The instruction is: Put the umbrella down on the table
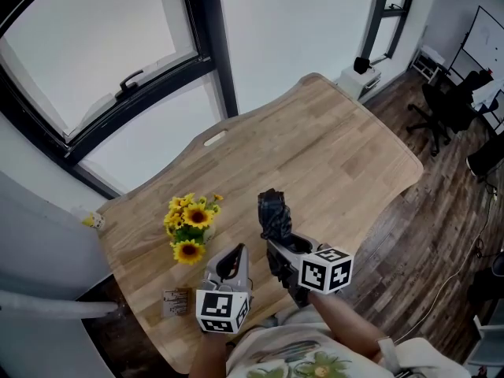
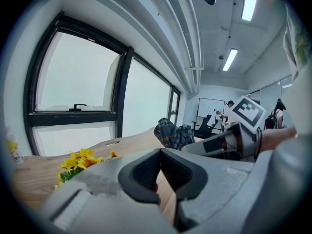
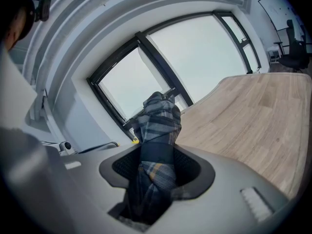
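A folded dark plaid umbrella (image 1: 274, 211) sticks up and forward out of my right gripper (image 1: 282, 246), whose jaws are shut on its lower part. In the right gripper view the umbrella (image 3: 158, 121) fills the gap between the pads of the right gripper (image 3: 157, 167), with the wooden table (image 3: 253, 116) beyond it. The umbrella hangs over the near part of the table (image 1: 331, 148); I cannot tell whether it touches the wood. My left gripper (image 1: 235, 257) is just to its left, shut with nothing in it. In the left gripper view the fingertips of the left gripper (image 2: 160, 155) meet, and the umbrella (image 2: 171, 133) shows to the right.
A bunch of sunflowers (image 1: 189, 227) stands on the table's left side, close to the left gripper. A small card (image 1: 175, 299) lies near the front-left edge. Large windows (image 1: 94, 46) run along the table's far side. Office chairs (image 1: 445, 109) stand on the floor to the right.
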A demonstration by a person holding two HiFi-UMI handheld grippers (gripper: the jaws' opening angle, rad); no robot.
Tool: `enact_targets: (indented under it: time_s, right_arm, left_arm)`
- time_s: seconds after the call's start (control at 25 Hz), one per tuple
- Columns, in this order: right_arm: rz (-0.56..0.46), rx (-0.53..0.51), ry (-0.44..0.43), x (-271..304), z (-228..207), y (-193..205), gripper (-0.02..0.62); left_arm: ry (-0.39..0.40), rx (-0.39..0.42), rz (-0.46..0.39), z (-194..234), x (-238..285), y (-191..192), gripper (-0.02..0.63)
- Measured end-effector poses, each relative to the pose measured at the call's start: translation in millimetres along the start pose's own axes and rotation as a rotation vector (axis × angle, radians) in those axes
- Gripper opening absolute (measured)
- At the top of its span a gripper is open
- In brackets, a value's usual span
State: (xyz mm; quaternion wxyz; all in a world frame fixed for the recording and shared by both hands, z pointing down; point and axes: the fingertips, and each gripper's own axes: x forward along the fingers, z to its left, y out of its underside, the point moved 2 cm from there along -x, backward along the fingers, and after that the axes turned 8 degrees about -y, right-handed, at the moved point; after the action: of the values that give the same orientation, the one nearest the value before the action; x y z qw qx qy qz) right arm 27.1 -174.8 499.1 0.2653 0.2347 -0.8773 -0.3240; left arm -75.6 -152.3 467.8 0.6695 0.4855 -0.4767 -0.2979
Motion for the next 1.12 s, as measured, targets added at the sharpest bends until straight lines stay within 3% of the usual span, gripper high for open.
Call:
enact_targets:
  time_s: [1.12]
  right_arm:
    - [0.101, 0.051, 0.018, 21, -28, 32, 0.192]
  left_arm:
    - [-0.053, -0.025, 0.060, 12, 0, 20, 0.005]
